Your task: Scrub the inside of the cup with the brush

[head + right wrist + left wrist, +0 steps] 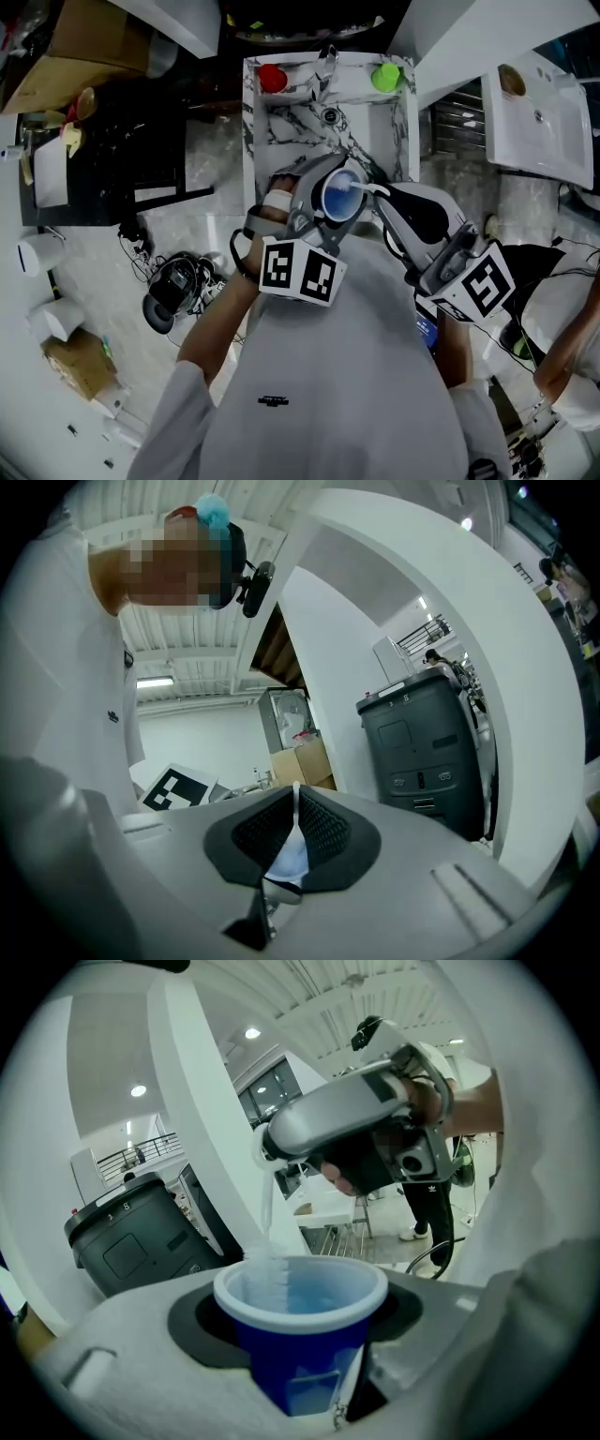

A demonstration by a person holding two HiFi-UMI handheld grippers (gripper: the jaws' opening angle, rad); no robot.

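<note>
The left gripper (302, 1324) has its jaws clamped on a blue cup (298, 1358) with a white rim, held upright between the dark pads. The bristle end of a white brush (270, 1265) stands inside the cup against its left wall, and the thin handle rises from it to the right gripper (281, 1143) above. In the right gripper view, that gripper's jaws are pressed together on the flat end of the brush handle (293, 841), with no gap to either side of it.

In the head view the cup (339, 195) is held over the near edge of a marble-patterned sink (251, 127). The brush handle (373, 190) runs from it to the right. A red knob (273, 78) and a green knob (385, 77) sit at the sink's far corners.

Each gripper's cube carries black-and-white square markers (302, 270) and no letters. A small dark logo (273, 401) on the person's grey shirt is too small to read. Beyond the cup stands a dark grey bin (131, 1241); small marks on its lid include what looks like an 8. A person in dark trousers (429, 1206) bearing a small white logo, not surely readable, stands in the background.
</note>
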